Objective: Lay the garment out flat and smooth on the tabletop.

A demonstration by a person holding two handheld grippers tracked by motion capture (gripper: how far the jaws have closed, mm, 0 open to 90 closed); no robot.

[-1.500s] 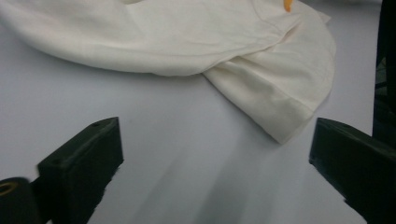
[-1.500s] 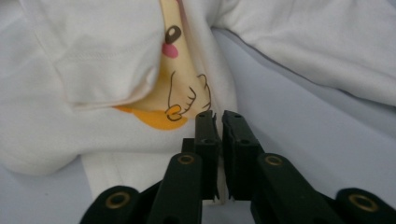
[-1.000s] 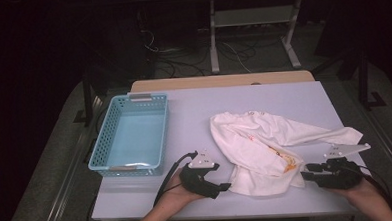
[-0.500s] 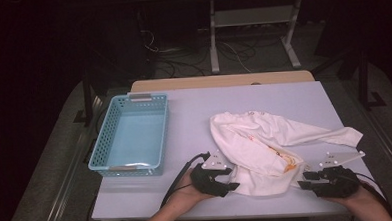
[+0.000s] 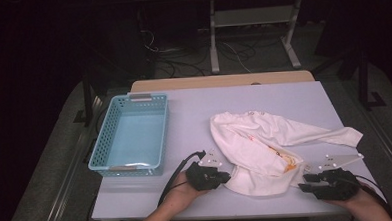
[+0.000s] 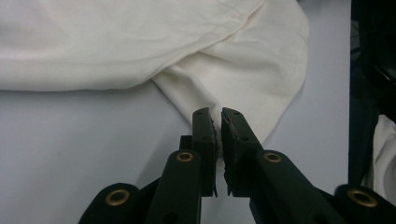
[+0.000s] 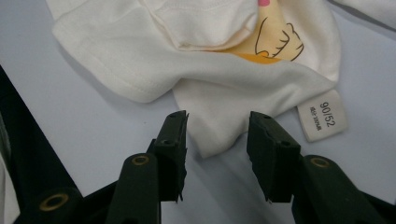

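Left gripper (image 6: 218, 128) jaws just closed on shirt (image 6: 243, 79) hem, hand low.

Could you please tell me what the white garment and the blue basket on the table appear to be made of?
The white garment looks like soft knitted cotton, matte: it drapes in limp folds, with stitched hems and a sewn-in size label. The blue basket looks like moulded plastic, lightly glossy: rigid walls pierced by a regular grid of holes.

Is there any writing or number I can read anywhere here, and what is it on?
"90/52": on the small white tag sewn to the edge of the white garment, seen in the right gripper view.
A smaller line printed beside it on the same tag: too small to read.
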